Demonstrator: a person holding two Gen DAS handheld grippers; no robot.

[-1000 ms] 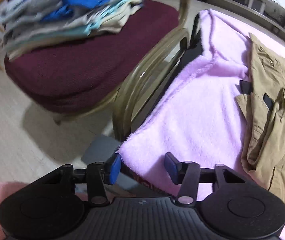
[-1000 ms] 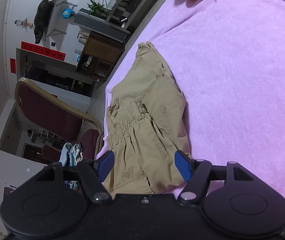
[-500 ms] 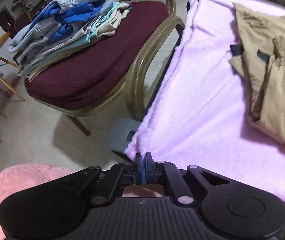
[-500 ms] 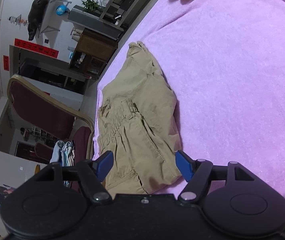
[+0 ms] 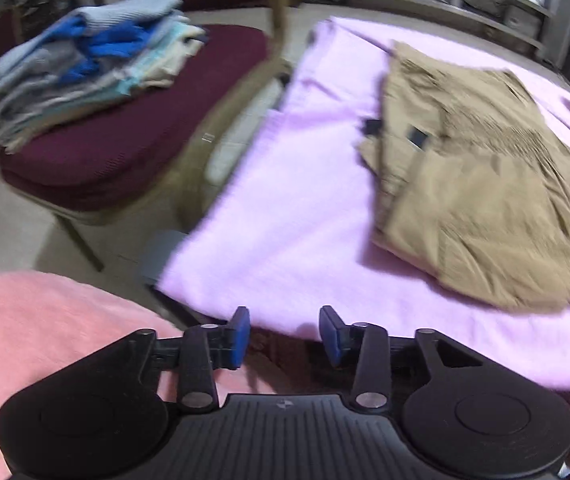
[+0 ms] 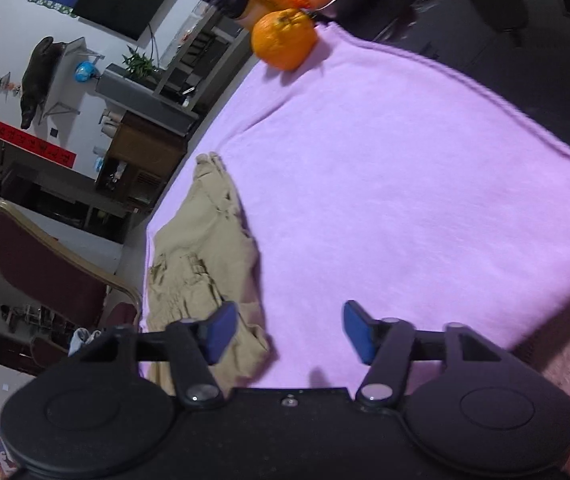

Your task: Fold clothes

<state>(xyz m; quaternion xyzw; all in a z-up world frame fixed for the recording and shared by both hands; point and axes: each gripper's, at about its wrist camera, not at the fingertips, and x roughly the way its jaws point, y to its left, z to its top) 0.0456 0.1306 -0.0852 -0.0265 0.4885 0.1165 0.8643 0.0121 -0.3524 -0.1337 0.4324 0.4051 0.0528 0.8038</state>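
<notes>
A lilac blanket [image 5: 285,216] covers the table in a cluttered room, and I work over its near edge. My left gripper [image 5: 285,334] was pinched fully closed half a second ago; now its fingers stand moderately apart with nothing between them, and its view has swung from the chair side toward the table. My right gripper [image 6: 289,330] keeps its fingers wide and empty, and has drifted right, off the garment. The khaki trousers [image 5: 485,184] lie on the blanket, doubled over with bunched creases; I judge both grippers free to take an edge, though whether more folds are due I cannot tell. Beyond, only the left view shows the stack of clothes [image 5: 85,72] on the maroon chair [image 5: 125,152]; only the right view shows the whole orange [image 6: 284,38] at the blanket's far edge.
</notes>
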